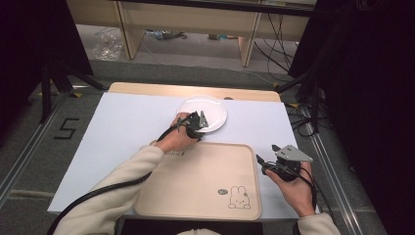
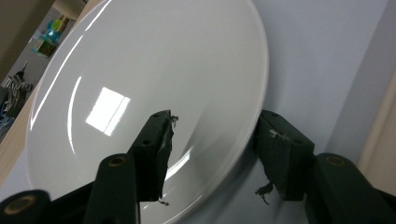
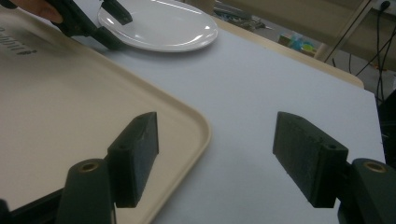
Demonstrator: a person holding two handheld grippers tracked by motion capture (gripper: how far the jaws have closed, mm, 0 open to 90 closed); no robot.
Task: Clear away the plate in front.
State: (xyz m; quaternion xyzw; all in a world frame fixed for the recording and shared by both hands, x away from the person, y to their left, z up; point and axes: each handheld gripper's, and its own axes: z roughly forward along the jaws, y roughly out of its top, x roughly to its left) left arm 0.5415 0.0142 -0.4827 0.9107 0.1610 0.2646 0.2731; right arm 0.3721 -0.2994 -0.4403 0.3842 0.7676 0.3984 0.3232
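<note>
A white plate [image 1: 210,108] [image 2: 154,74] [image 3: 161,23] lies on the far middle of the table. My left gripper [image 1: 199,120] [image 2: 212,122] stands open at the plate's near rim: one jaw sits over the plate's inside, the other outside the rim on the table, and the pads do not clamp it. A beige tray [image 1: 200,181] [image 3: 70,88] lies just in front of the plate. My right gripper [image 1: 266,152] [image 3: 215,128] is open and holds nothing, hovering at the tray's far right corner. The left gripper [image 3: 100,16] is also in the right gripper view, top left.
A pale blue mat [image 1: 122,127] covers the wooden table [image 1: 147,88]. A rabbit picture [image 1: 239,198] marks the tray's near right corner. Cables [image 1: 303,117] and dark stands crowd the floor at the right, and a tripod [image 1: 49,83] stands at the left.
</note>
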